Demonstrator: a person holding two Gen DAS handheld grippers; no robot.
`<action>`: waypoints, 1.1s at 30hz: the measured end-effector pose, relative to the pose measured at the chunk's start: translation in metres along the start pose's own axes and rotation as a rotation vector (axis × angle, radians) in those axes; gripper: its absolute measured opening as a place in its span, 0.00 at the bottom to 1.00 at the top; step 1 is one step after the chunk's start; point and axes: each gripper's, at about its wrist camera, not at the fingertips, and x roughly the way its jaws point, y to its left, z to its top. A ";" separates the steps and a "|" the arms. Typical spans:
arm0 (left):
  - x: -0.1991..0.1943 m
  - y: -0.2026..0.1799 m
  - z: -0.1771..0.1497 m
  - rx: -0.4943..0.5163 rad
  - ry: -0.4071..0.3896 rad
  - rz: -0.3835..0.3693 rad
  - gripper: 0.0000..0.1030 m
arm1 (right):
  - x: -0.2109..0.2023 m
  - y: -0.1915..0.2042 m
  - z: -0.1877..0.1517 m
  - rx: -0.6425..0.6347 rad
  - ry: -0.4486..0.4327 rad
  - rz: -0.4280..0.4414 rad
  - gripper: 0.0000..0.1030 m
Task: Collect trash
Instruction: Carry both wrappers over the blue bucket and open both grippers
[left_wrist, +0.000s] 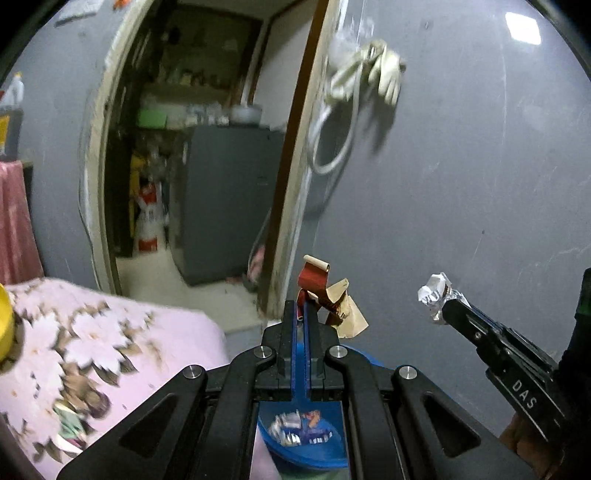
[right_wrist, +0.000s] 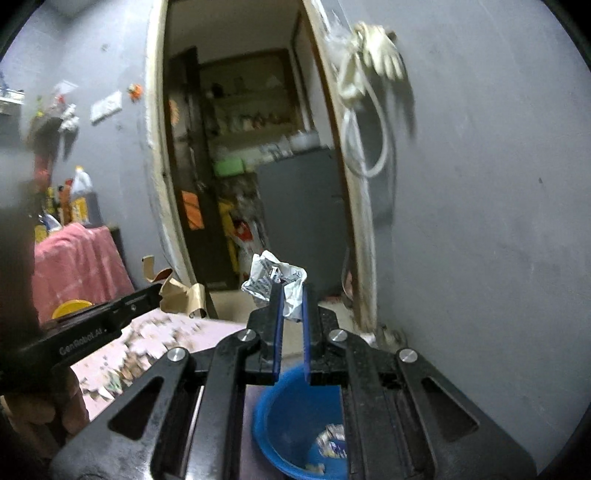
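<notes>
My left gripper (left_wrist: 302, 308) is shut on a torn brown and red paper scrap (left_wrist: 334, 299), held up in the air; that scrap (right_wrist: 183, 295) also shows at the left of the right wrist view. My right gripper (right_wrist: 291, 291) is shut on a crumpled white wrapper (right_wrist: 275, 282), and the same wrapper (left_wrist: 436, 295) shows at its tip (left_wrist: 448, 308) in the left wrist view. A blue bowl (right_wrist: 280, 413) with a few scraps of trash in it sits low beneath both grippers, and its rim (left_wrist: 314, 459) shows under the left one.
A bed with a pink flowered cover (left_wrist: 92, 354) lies at the left, a yellow object (left_wrist: 5, 325) on it. Ahead, an open doorway (left_wrist: 192, 155) leads to a room with a grey fridge (left_wrist: 229, 199). Gloves and a hose (left_wrist: 369, 74) hang on the grey wall.
</notes>
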 end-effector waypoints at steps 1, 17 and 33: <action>0.010 -0.001 -0.003 -0.010 0.030 0.002 0.01 | 0.004 -0.005 -0.004 0.007 0.022 -0.007 0.38; 0.094 0.009 -0.055 -0.048 0.316 0.037 0.02 | 0.064 -0.057 -0.057 0.159 0.256 -0.038 0.42; 0.103 0.014 -0.061 -0.058 0.332 0.011 0.29 | 0.076 -0.066 -0.064 0.210 0.283 -0.059 0.60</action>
